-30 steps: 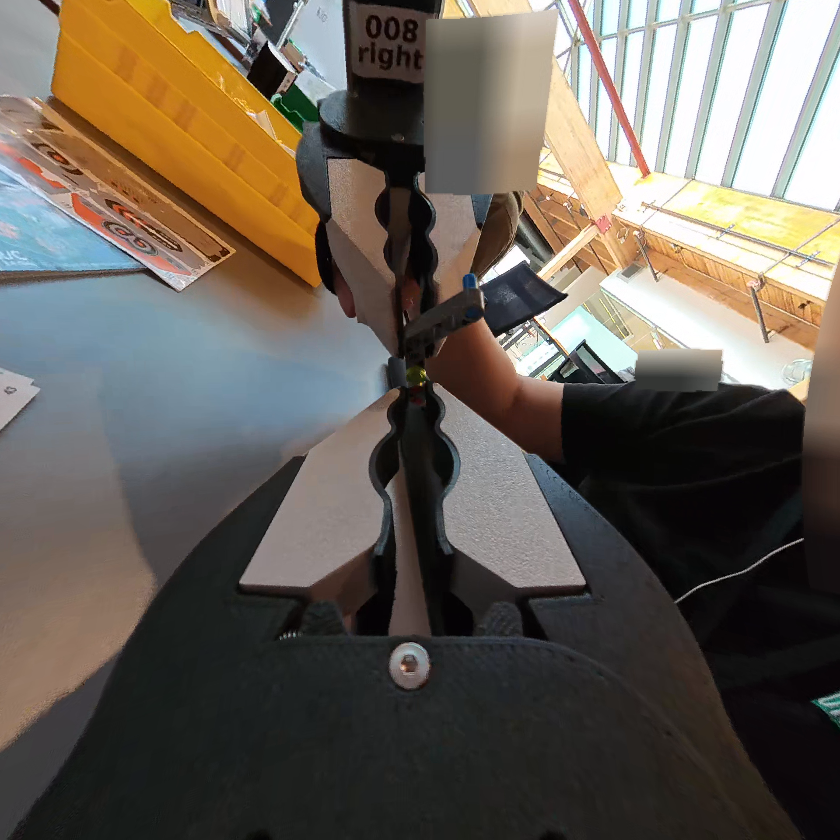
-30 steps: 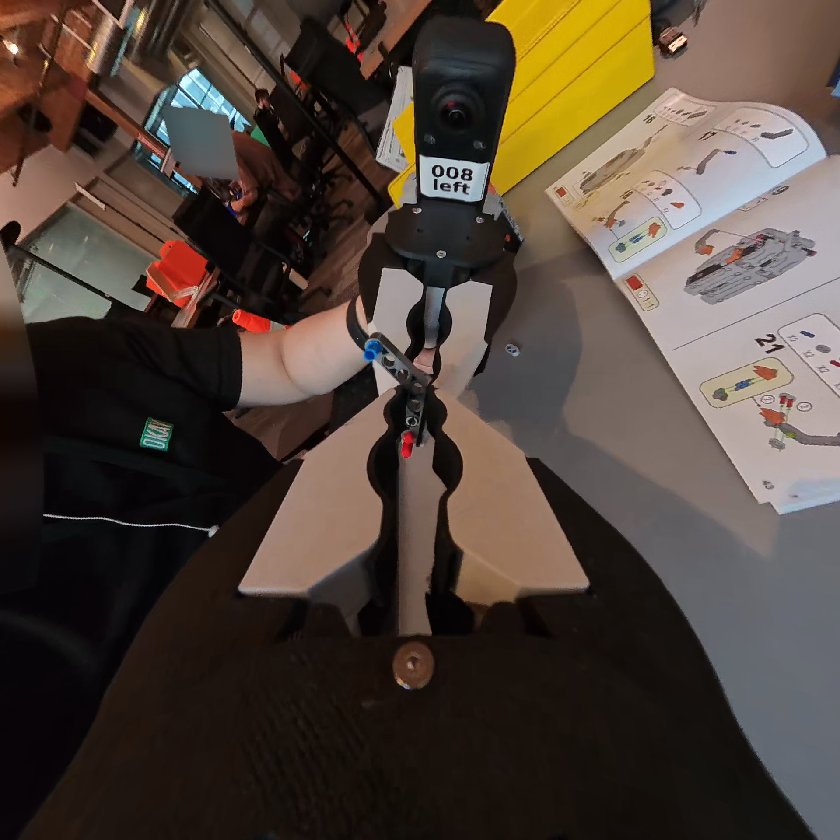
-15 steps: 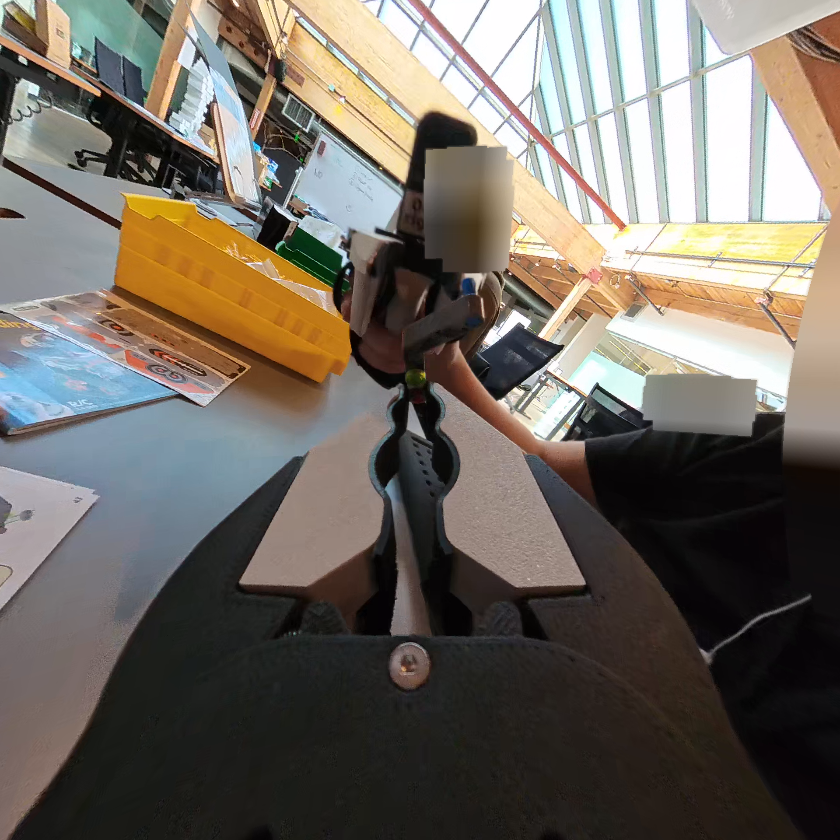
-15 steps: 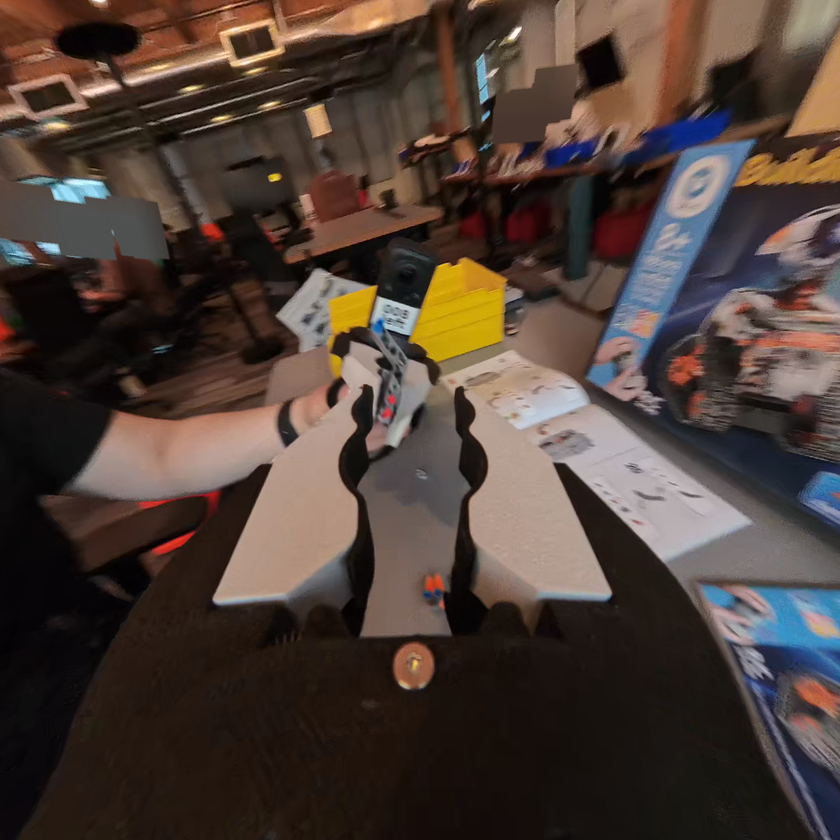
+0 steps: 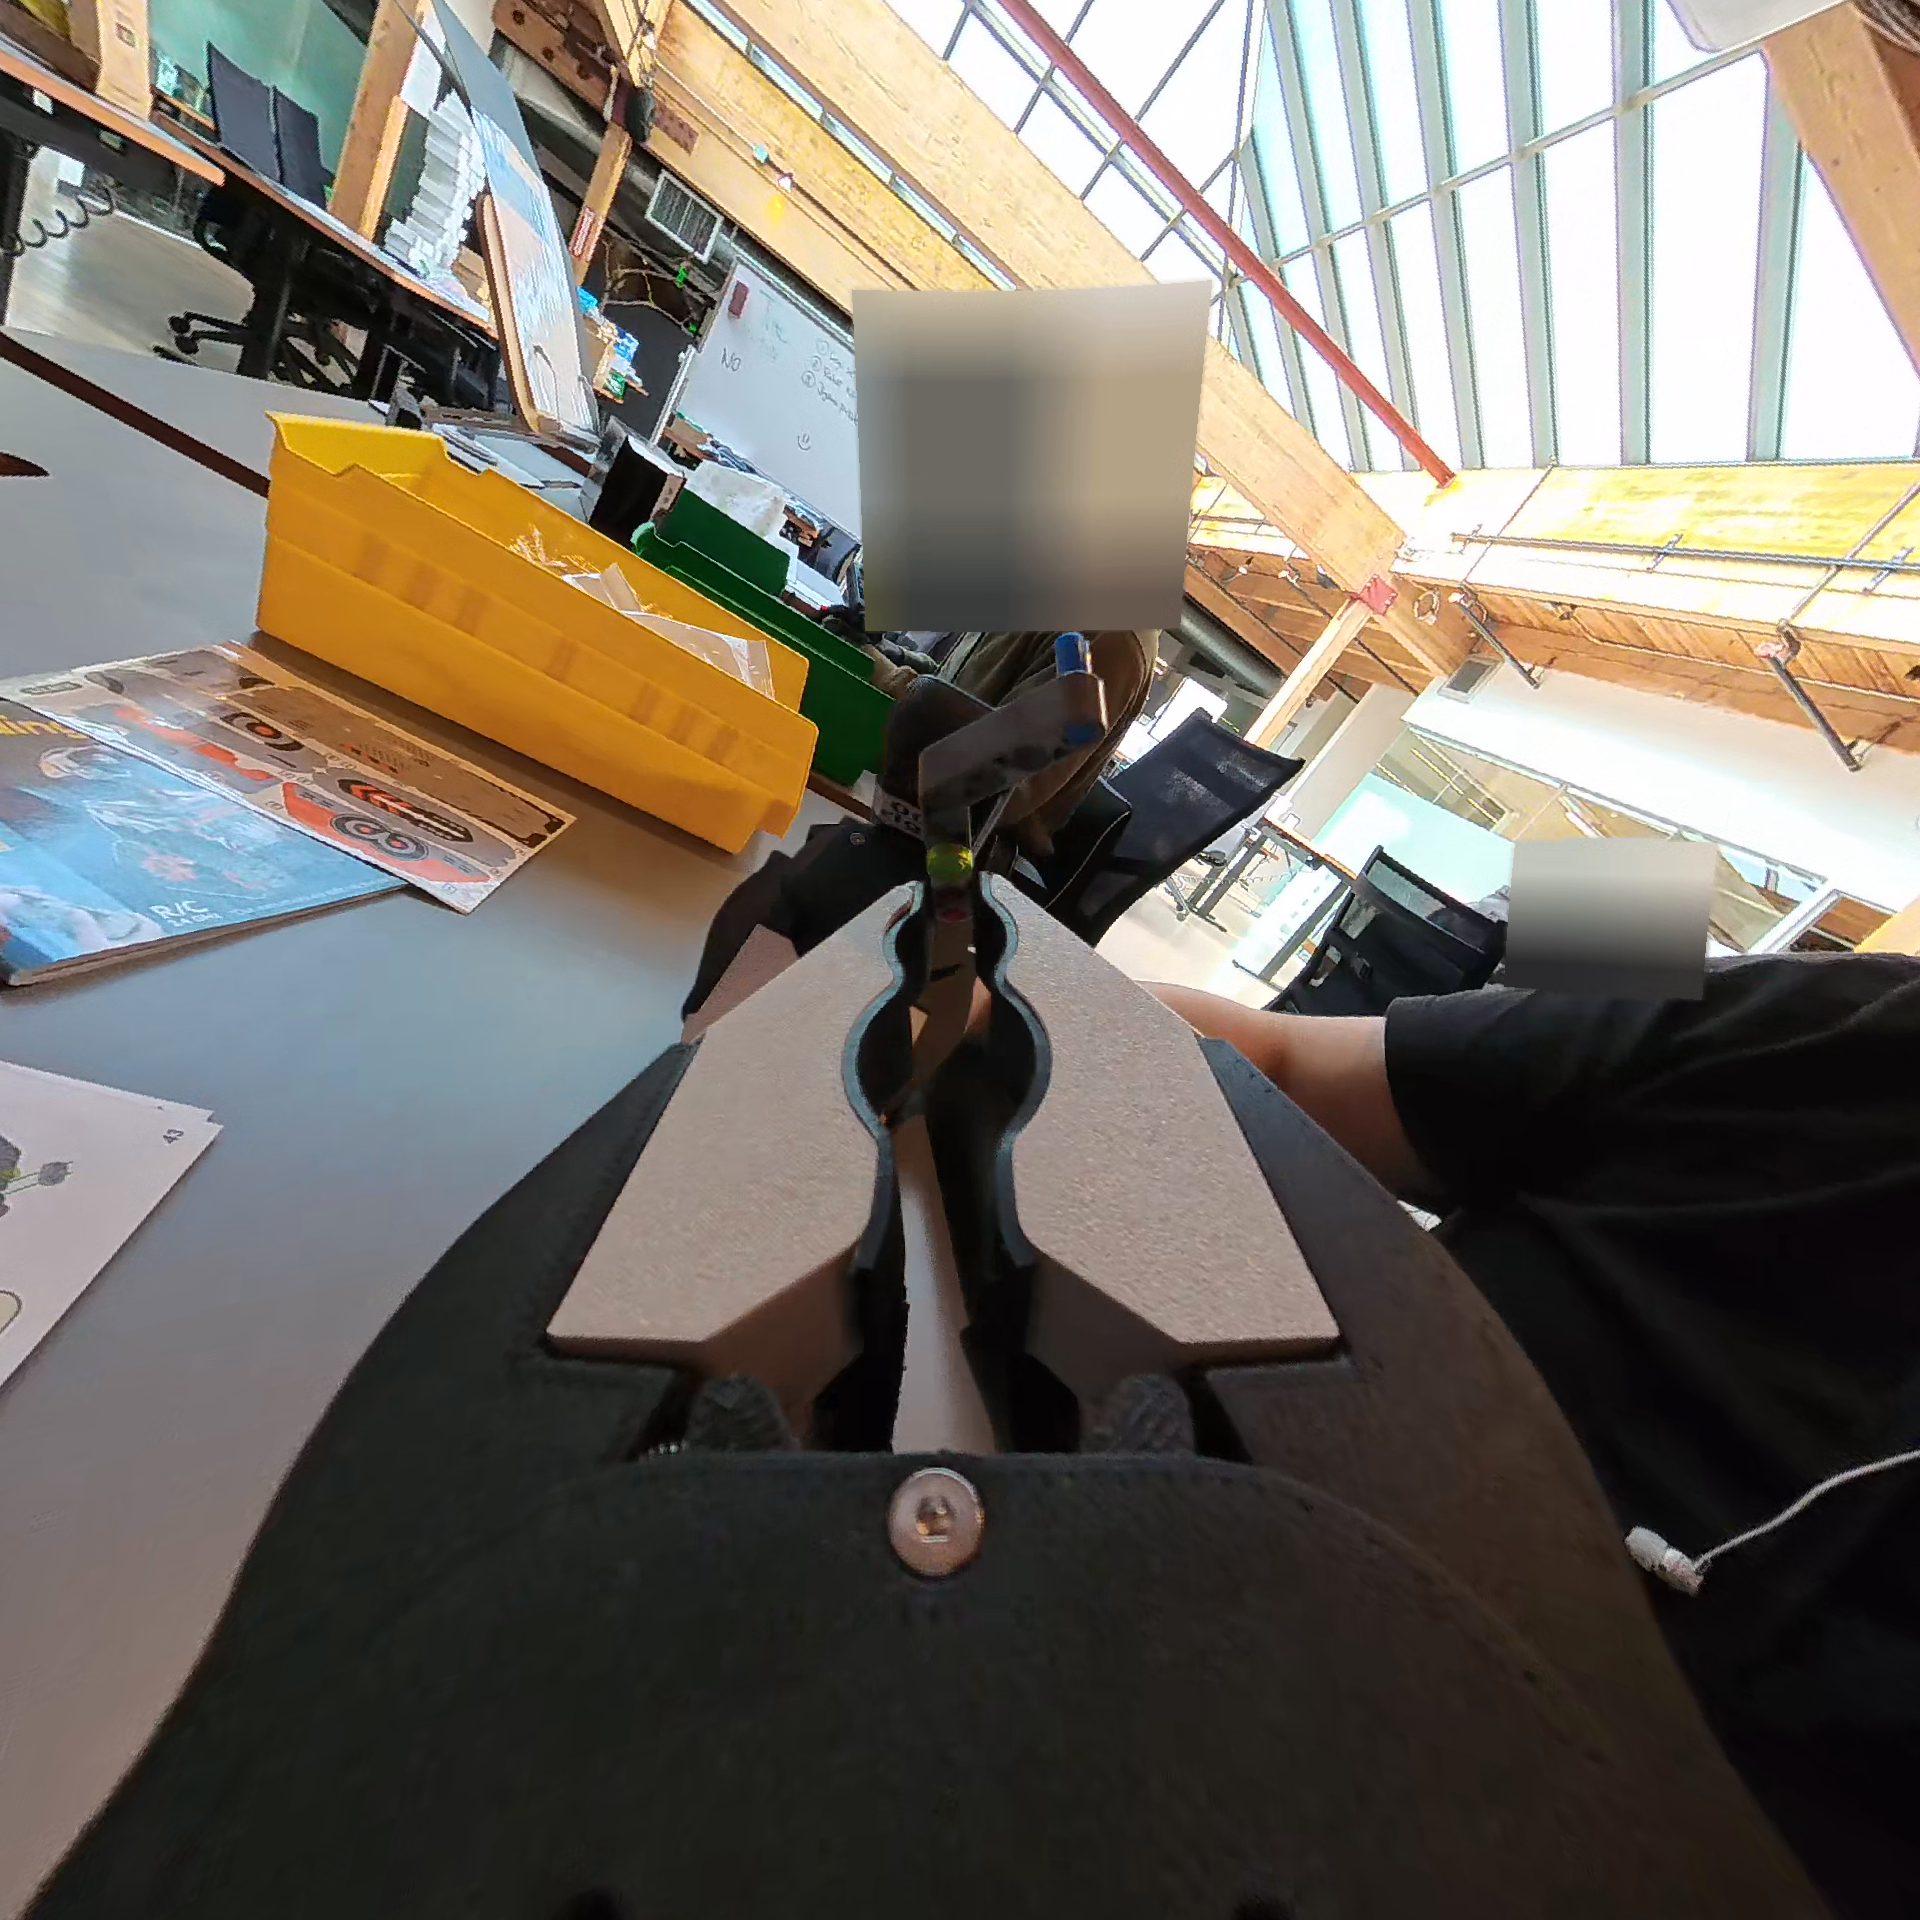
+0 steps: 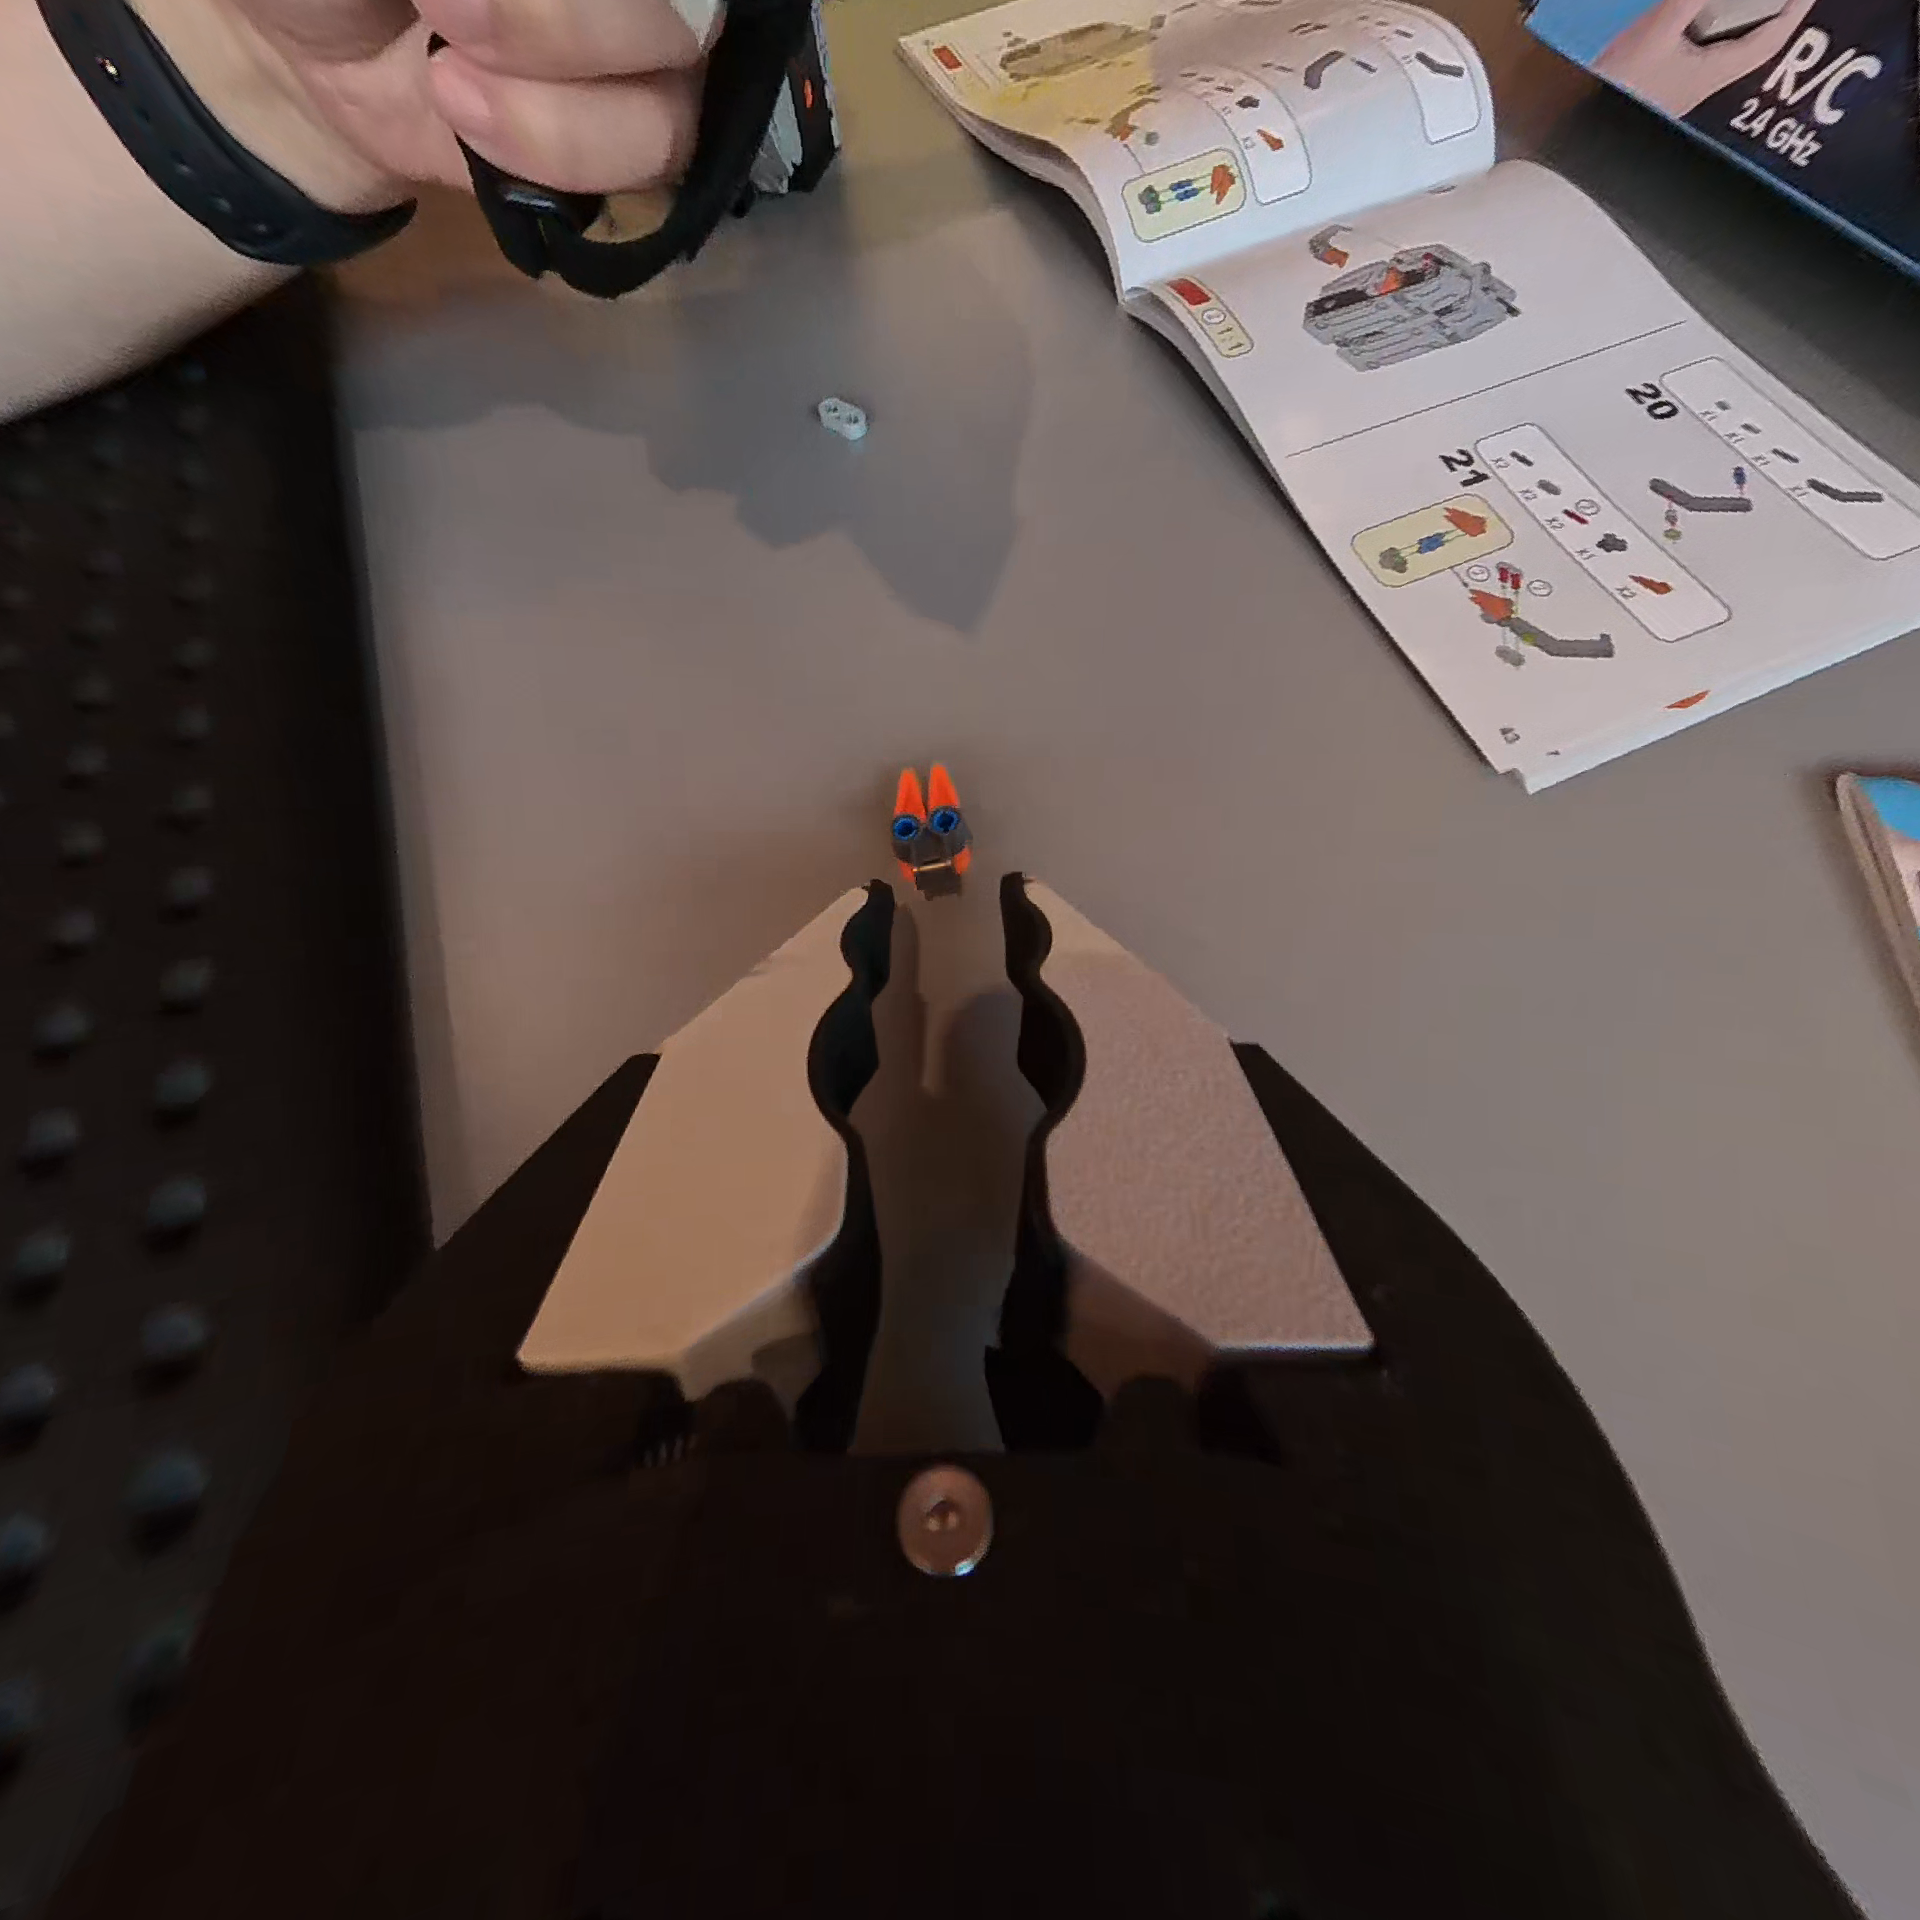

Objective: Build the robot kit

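My left gripper (image 5: pixel 948 896) is shut on a grey beam assembly (image 5: pixel 997 740) held in the air. The assembly has a yellow-green ball (image 5: pixel 948 860) at the fingertips and a blue pin (image 5: pixel 1070 660) at its far end. My right gripper (image 6: pixel 945 885) is open and empty, low over the grey table (image 6: pixel 623 675). A small orange, blue and dark piece (image 6: pixel 928 821) lies on the table just beyond its fingertips. A tiny grey piece (image 6: pixel 844 418) lies farther off. A hand (image 6: pixel 540 83) with a black wristband holds the left gripper's handle at the top of the right wrist view.
An open instruction booklet (image 6: pixel 1455 364) lies to the right, with a blue box (image 6: pixel 1766 104) behind it. A black studded mat (image 6: pixel 156 935) lies on the left. In the left wrist view, a yellow bin (image 5: pixel 520 623), a green bin (image 5: pixel 769 613) and a sticker sheet (image 5: pixel 312 758) sit on the table.
My right gripper let go of the beam assembly, opened, and swung down to the table above the small orange piece. My left gripper keeps its hold on the assembly.
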A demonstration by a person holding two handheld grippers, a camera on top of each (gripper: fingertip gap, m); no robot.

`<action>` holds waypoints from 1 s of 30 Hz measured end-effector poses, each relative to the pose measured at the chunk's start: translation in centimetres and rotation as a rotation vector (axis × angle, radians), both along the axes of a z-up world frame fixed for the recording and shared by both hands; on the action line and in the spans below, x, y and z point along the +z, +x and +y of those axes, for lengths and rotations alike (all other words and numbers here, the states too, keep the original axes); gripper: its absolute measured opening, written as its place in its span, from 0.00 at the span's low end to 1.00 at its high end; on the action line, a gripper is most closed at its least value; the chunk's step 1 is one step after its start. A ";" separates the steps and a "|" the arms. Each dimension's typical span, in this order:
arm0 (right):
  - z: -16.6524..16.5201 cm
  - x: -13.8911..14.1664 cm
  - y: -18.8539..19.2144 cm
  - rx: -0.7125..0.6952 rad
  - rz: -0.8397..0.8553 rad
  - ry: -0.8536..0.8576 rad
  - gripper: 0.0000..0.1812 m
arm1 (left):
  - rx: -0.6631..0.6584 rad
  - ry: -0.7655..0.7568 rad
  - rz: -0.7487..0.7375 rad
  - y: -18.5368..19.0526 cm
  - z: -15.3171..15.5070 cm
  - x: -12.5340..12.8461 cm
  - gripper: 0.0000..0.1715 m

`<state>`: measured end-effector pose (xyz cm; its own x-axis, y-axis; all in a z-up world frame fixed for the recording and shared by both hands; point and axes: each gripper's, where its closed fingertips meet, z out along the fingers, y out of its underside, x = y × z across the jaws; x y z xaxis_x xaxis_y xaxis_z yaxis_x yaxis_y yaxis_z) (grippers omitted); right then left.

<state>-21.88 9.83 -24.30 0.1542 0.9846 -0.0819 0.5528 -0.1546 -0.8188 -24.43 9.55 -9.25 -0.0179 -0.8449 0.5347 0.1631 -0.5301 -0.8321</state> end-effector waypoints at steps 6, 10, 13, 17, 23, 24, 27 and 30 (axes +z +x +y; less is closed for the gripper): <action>-0.2 -0.3 -0.7 0.042 -0.015 -0.021 0.05 | -0.013 -0.017 0.013 0.0 0.1 -0.4 0.03; -1.0 0.0 -0.3 0.081 -0.029 -0.123 0.04 | -0.013 -0.022 0.025 0.0 0.2 -0.6 0.03; -1.1 1.0 1.7 0.072 -0.161 -0.331 0.04 | -0.003 -0.021 0.038 -0.3 0.3 -0.6 0.02; -2.0 2.8 7.2 0.074 -0.578 -0.671 0.04 | 0.000 -0.029 0.041 -0.6 0.4 -0.4 0.03; -2.7 3.4 14.0 -0.054 -1.337 -1.009 0.04 | -0.025 -0.030 0.053 -0.3 -0.1 -0.4 0.03; -2.7 3.2 14.4 -0.069 -1.434 -1.026 0.04 | -0.031 -0.026 0.056 -0.2 -0.3 -0.3 0.03; -2.1 2.2 13.9 -0.098 -1.562 -1.013 0.04 | -0.045 -0.015 0.064 0.0 -0.8 -0.3 0.03; -1.5 1.1 12.2 -0.107 -1.558 -0.966 0.04 | -0.058 -0.013 0.063 0.2 -1.1 -0.2 0.03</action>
<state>-9.64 8.35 -23.16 0.6876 0.6678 -0.2851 0.5906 -0.2860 0.7546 -24.22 8.49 -9.48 -0.0327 -0.8363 0.5473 0.0791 -0.5481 -0.8327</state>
